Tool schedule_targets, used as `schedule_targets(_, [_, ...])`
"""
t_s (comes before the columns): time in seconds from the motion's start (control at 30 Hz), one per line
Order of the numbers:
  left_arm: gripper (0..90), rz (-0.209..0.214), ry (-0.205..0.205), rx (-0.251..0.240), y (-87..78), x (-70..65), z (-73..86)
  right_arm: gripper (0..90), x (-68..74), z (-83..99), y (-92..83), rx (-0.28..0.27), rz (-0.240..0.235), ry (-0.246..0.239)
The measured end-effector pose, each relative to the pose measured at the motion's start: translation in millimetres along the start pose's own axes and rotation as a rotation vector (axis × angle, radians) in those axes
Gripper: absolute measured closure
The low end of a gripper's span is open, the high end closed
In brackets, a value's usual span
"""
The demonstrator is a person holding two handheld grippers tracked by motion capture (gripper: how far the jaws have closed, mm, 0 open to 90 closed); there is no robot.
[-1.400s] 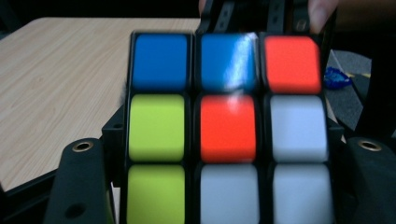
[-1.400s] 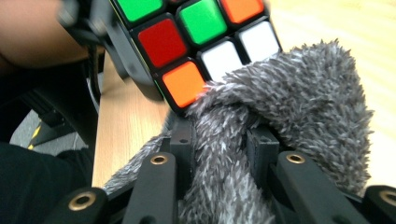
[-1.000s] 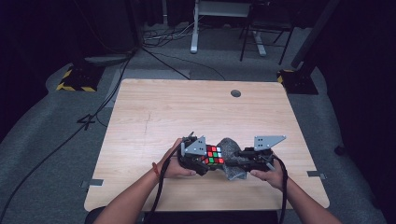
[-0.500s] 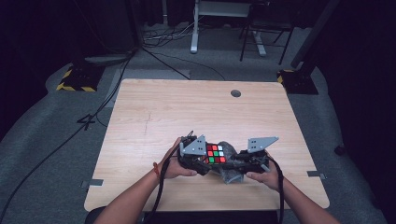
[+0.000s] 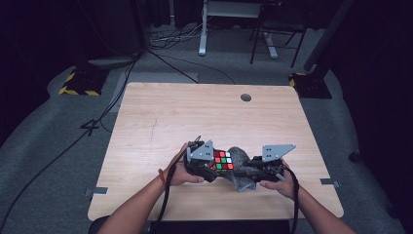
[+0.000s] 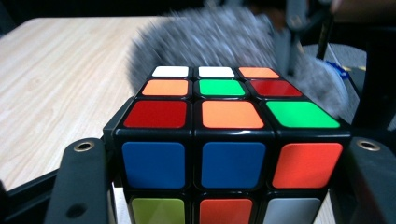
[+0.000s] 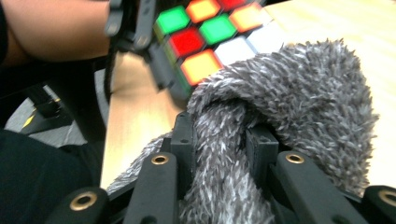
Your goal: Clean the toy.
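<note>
Two things held near table's (image 5: 160, 122) front edge: cube (image 5: 222, 160) clamped between left gripper's (image 6: 219, 168) jaws, grey cloth (image 7: 280, 107) bunched and pinched in right gripper (image 7: 223, 140). Cloth touches cube's far side.

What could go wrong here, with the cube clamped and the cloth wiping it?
1. The left hand-held gripper pinches the puzzle cube only by its side faces; a push from the grey fuzzy cloth could twist a layer or slip it out.
2. The right hand-held gripper holds just a bunched fold, which may pull free.
</note>
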State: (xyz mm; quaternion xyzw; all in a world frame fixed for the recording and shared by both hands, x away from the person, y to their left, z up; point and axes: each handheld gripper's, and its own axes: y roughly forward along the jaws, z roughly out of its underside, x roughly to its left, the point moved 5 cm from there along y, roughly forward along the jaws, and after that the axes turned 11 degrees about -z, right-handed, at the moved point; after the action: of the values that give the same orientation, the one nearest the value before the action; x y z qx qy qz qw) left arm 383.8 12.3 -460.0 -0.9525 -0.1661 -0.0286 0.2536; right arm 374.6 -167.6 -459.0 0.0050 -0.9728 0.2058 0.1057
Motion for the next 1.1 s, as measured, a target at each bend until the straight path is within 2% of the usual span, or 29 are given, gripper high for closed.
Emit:
schedule_targets(0.07, [33.4, 0.007, 0.005, 0.008, 2.4, -1.8, 0.6, 70.3, -3.0, -2.5, -5.1, -0.033, 0.016, 0.011])
schedule_targets(0.17, [33.4, 0.02, 0.013, 0.006, 3.8, -5.6, -1.0, 70.3, -6.0, -5.3, -9.3, -0.045, 0.032, 0.022])
schedule_targets(0.27, [33.4, 0.026, 0.017, -0.003, 3.4, -9.8, -3.3, 70.3, -7.5, -2.6, -6.3, -0.016, 0.039, 0.033])
schedule_targets(0.4, [33.4, 0.036, 0.009, -0.051, -1.6, -11.0, -9.9, 70.3, -6.8, 1.8, 0.0, 0.021, 0.018, 0.04])
schedule_targets(0.53, [33.4, 0.014, 0.018, -0.053, -4.6, -8.5, -10.9, 70.4, -2.7, 6.5, 10.3, 0.065, -0.012, 0.028])
schedule_targets(0.63, [33.4, 0.001, 0.0, -0.058, -6.4, -3.6, -10.3, 70.3, 0.3, 7.3, 12.3, 0.074, -0.044, 0.023])
schedule_targets(0.7, [33.4, 0.005, -0.026, -0.067, -7.2, -0.8, -9.2, 70.3, 3.7, 6.0, 11.8, 0.076, -0.051, 0.002])
schedule_targets(0.87, [33.4, -0.004, -0.029, -0.05, -6.4, 1.6, -5.8, 70.3, 5.5, -1.1, 3.6, 0.027, -0.041, -0.021])
schedule_targets(1.1, [33.4, 0.028, -0.034, -0.019, 0.5, -3.6, -2.9, 70.2, 1.1, -9.1, -9.9, -0.042, 0.013, -0.021])
